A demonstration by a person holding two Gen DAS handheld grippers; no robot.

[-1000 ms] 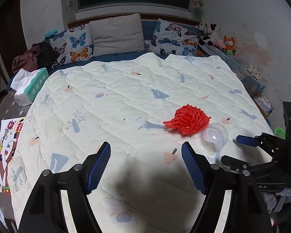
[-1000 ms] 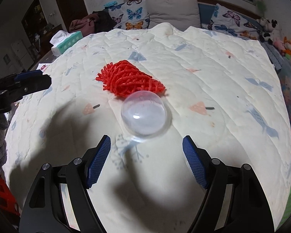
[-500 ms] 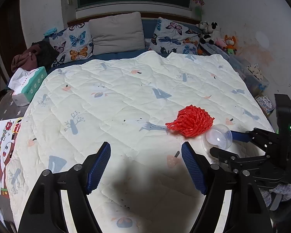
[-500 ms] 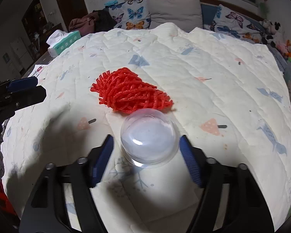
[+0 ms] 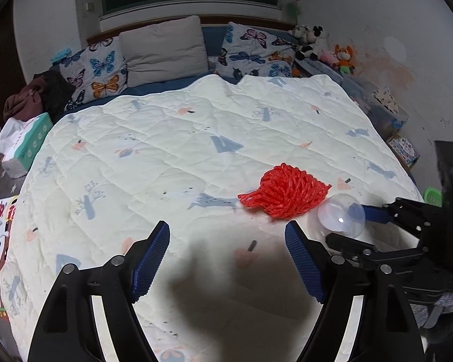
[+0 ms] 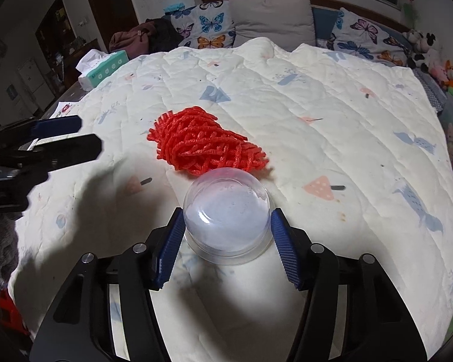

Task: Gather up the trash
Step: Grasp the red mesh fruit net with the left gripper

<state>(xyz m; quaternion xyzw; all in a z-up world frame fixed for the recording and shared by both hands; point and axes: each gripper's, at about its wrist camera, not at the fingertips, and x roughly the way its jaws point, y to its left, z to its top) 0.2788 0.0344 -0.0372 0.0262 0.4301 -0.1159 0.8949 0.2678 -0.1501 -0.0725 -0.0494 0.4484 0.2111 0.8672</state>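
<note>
Presently, the right gripper (image 6: 226, 235) has just been closing on a clear plastic dome (image 6: 226, 214) that sits rim-down on the white quilt (image 6: 332, 138); both blue pads meet its sides. Touching the dome's far edge lies a red foam net (image 6: 202, 144). Over bare quilt just beside the net, the left gripper (image 5: 226, 259) holds nothing, its jaws wide apart and lately opening further. Near the far bed edge rests a tissue pack (image 5: 27, 144).
</note>
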